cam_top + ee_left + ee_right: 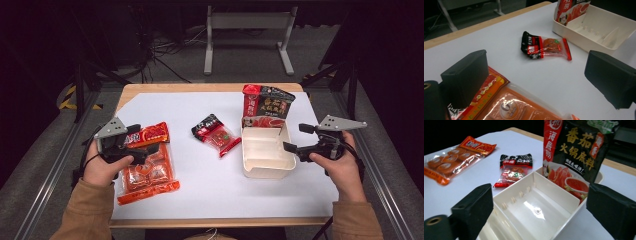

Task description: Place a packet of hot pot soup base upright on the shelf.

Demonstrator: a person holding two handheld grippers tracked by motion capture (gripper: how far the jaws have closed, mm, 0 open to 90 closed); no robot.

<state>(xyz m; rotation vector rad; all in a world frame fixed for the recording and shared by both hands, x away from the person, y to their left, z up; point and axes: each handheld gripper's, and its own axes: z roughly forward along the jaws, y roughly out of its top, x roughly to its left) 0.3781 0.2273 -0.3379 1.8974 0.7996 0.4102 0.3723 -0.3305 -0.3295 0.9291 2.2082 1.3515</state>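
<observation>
In the high view, the white divided tray [265, 152] sits right of centre on the white table [210, 195], with a red-and-black hotpot base pouch [266, 106] standing upright in its far compartment. The right gripper [292, 148] hovers at the tray's right edge with its fingers spread and nothing between them, so that pouch looks already placed. At the left of the frame, the left gripper [142, 150] hangs over the large orange snack bag [147, 165], which lies flat on the table, while a small red-and-black snack packet [216, 134] lies in the middle, just left of the tray. In the left gripper view, the fingers [465, 75] stand wide apart and pinch nothing; the orange bag's top edge fills the lower left under them, and the small packet [545, 47] lies beyond at centre, the tray [599, 35] at upper right. The step in hand seems to be picking up the orange bag; the next move calls for lowering and closing on its edge. In the right gripper view, the fingers [474, 205] are spread over the tray's empty near compartments [534, 212], with the pouch [576, 150] standing at upper right.
</observation>
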